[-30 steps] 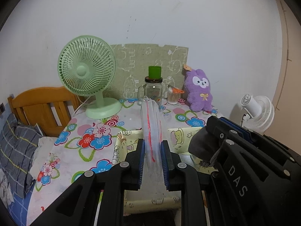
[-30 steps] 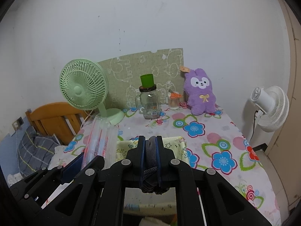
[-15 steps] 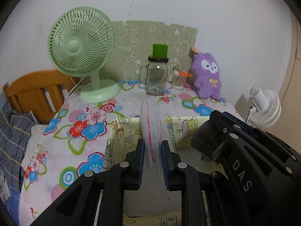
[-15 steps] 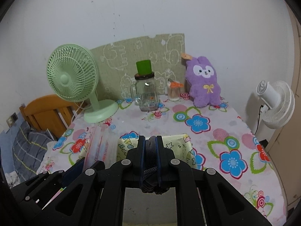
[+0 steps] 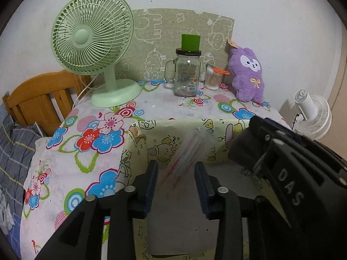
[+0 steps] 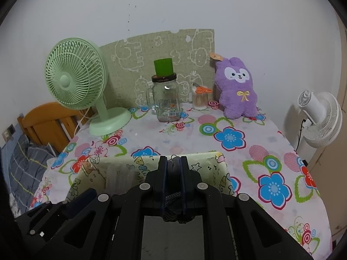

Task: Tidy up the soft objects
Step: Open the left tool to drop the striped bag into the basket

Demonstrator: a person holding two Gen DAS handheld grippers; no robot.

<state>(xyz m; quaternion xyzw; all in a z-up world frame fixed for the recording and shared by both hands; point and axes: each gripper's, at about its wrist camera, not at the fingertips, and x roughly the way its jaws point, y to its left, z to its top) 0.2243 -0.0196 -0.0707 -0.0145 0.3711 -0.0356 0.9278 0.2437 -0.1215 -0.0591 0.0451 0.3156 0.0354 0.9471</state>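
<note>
Left wrist view shows the left gripper with jaws spread; a clear plastic bag, blurred, tilts loose between them, over the yellow fabric bin on the counter. Rightward, the right gripper has its jaws pinching a dark grey cloth above the same bin. By my reading, the bag is being dropped in and the cloth is yet to go; the purple plush sits untouched at the back.
</note>
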